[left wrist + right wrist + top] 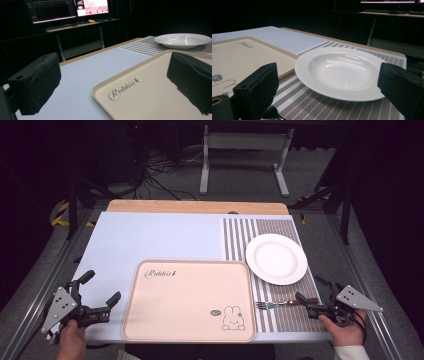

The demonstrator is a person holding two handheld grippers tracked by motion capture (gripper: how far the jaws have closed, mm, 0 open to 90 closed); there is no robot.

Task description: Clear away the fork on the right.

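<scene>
A beige tray (190,300) printed with a rabbit lies at the table's front middle. To its right, on a striped placemat (287,227), sit a white plate (276,258) and a fork (272,304) with its tines toward the tray. My left gripper (103,286) is open just left of the tray; in its own view the tray (150,95) runs between the jaws of the left gripper (115,82). My right gripper (311,289) is open at the fork's handle end. Seen along the right gripper (329,87), the plate (342,71) lies ahead and a bit of shiny metal (270,113) sits low by one jaw.
The pale blue table top (150,237) has a wooden strip (197,206) along its far edge. Metal rails run down both sides of the table. Beyond it stand a white frame (245,155) and loose cables on the floor. Lit monitors (70,8) stand on a desk.
</scene>
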